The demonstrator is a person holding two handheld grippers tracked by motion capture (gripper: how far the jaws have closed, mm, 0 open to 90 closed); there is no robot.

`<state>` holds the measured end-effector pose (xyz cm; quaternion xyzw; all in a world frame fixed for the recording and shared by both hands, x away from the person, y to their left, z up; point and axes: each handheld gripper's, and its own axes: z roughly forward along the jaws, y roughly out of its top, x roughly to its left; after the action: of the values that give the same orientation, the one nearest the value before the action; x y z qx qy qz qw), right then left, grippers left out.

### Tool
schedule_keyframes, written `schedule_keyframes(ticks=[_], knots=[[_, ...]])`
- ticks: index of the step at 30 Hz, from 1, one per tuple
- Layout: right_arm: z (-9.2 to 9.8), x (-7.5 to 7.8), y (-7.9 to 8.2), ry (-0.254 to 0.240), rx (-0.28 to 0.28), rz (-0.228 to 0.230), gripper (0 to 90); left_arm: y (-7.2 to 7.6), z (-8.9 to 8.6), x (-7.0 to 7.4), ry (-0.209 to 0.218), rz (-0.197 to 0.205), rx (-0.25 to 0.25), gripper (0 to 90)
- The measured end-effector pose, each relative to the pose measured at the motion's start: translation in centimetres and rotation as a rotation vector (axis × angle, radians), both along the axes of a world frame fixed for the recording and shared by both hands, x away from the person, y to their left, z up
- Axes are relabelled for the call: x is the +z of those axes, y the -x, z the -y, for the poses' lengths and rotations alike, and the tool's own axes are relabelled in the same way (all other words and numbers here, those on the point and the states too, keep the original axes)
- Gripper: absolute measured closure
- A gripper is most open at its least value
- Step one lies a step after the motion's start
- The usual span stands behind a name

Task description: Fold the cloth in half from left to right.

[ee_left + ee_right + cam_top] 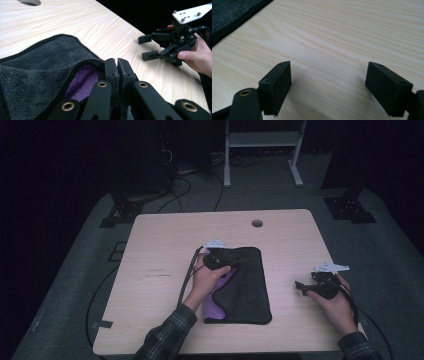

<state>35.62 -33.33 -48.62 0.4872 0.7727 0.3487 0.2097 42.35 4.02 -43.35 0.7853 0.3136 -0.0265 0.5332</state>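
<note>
With your left gripper (117, 65) clenched on the dark towel's (250, 285) folded edge, carry it right, low and taut; your right gripper (328, 86) waits released.

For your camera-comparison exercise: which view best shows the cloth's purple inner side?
The left gripper view: the purple inner side shows close up under the folded grey cloth. The high view shows a small purple patch; the right gripper view shows a grey corner.

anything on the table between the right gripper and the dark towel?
Nothing: bare wood separates the right gripper from the dark towel on the table. The high view shows the gap; the right gripper view shows plain tabletop up to the towel's edge.
</note>
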Motion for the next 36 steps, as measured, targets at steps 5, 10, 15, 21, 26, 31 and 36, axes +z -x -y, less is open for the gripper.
schedule_keyframes(ticks=[5,10,15,21,26,31,36], knots=[[0.0,0.0,0.0,0.000,0.000,0.000,19.8,-0.4,1.2,0.1,0.007,0.002,-0.011,87.4],[0.0,0.0,0.0,-0.001,0.000,0.000,19.8,-0.9,3.1,-0.7,0.010,-0.017,-0.029,87.3],[0.0,0.0,0.0,0.000,0.000,0.000,19.8,-1.2,4.8,-2.0,-0.022,-0.048,-0.043,87.2],[0.0,0.0,0.0,-0.001,0.001,-0.001,19.6,-1.7,6.4,-3.3,-0.071,-0.071,-0.040,87.2],[0.0,0.0,0.0,0.000,0.002,-0.001,19.4,-1.9,7.4,-4.3,-0.139,-0.084,-0.048,85.5],[0.0,0.0,0.0,0.000,0.002,-0.001,19.4,-1.7,7.6,-3.8,-0.154,-0.053,-0.064,70.2],[0.0,0.0,0.0,0.000,0.002,-0.001,19.3,-0.9,6.0,-2.2,-0.148,-0.003,-0.063,53.9]])
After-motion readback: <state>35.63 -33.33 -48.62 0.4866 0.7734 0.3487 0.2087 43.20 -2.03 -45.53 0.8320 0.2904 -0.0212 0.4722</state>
